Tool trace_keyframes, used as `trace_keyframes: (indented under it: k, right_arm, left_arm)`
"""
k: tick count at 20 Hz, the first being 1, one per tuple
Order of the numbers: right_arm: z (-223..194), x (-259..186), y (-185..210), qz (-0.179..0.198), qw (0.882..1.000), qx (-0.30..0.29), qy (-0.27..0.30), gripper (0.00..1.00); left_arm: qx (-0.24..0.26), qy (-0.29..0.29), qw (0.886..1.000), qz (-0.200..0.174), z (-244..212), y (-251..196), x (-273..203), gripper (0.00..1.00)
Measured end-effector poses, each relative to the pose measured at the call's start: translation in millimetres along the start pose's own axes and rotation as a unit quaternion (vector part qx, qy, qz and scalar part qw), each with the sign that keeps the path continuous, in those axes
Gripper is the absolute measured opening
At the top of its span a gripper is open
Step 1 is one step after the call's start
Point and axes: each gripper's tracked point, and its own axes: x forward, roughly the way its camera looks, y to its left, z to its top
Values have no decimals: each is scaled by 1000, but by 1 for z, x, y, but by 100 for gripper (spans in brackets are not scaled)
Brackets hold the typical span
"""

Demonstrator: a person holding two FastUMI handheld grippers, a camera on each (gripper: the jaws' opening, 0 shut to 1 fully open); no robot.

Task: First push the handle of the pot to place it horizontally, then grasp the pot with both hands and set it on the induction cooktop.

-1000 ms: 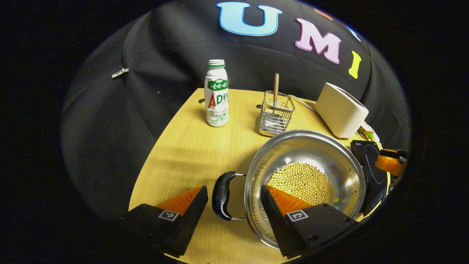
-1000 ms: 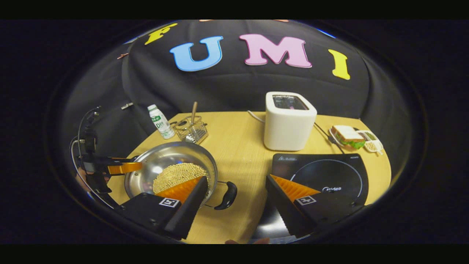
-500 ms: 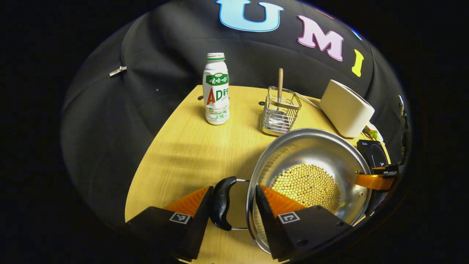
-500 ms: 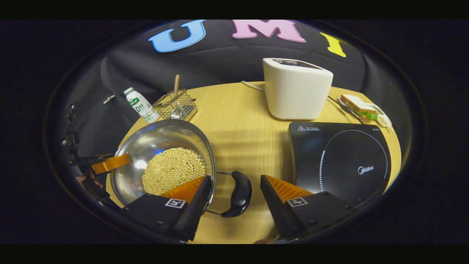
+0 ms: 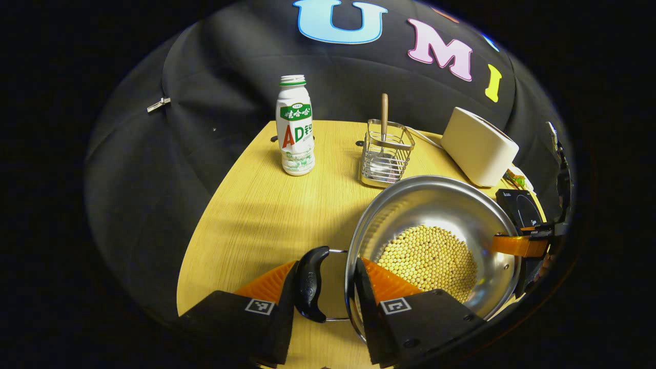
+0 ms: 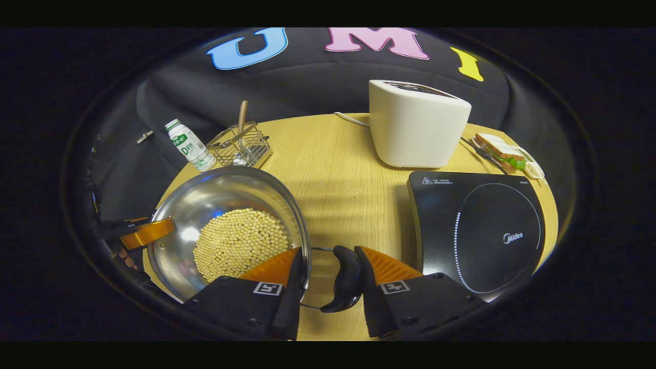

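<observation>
A steel pot (image 5: pixel 435 205) holding yellow beans sits on the wooden table (image 5: pixel 266 205), with a black handle on each side. My left gripper (image 5: pixel 328 262) is closed in on the left handle (image 5: pixel 309 282): one orange finger presses its outer side, the other is inside the pot against the wall. My right gripper (image 6: pixel 329 249) grips the right handle (image 6: pixel 348 279) of the pot (image 6: pixel 225 195) the same way. The black induction cooktop (image 6: pixel 492 230) lies flat just right of it. The opposite gripper's orange finger touches the far rim in each view.
A white toaster (image 6: pixel 417 130) stands behind the cooktop, with a sandwich plate (image 6: pixel 499 151) to its right. A white drink bottle (image 5: pixel 294 130) and a wire basket (image 5: pixel 384 156) holding a wooden-handled utensil stand behind the pot. A hand (image 6: pixel 125 256) holds the left gripper.
Both grippers have narrowed from wide open until their fingers clamp each handle against the pot wall. The right gripper also came lower and closer to the pot.
</observation>
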Motion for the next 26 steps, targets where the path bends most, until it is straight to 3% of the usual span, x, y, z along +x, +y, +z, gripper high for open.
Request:
trace_keyframes:
  k: [1,8,17,26]
  right_arm:
    - [2,-3,-1,2,1000,-2,0,54]
    - [22,-60,-25,24,1000,-15,0,54]
    - [37,-115,-141,-2,1000,-3,-12,53]
    - [39,-136,-255,-36,999,17,-22,53]
  left_arm:
    - [-7,0,1000,2,-1,-2,-3,60]
    - [-3,-13,1000,15,15,-38,-65,58]
    - [20,-4,1000,-22,33,-163,-86,58]
    - [43,-1,997,-68,40,-277,-65,58]
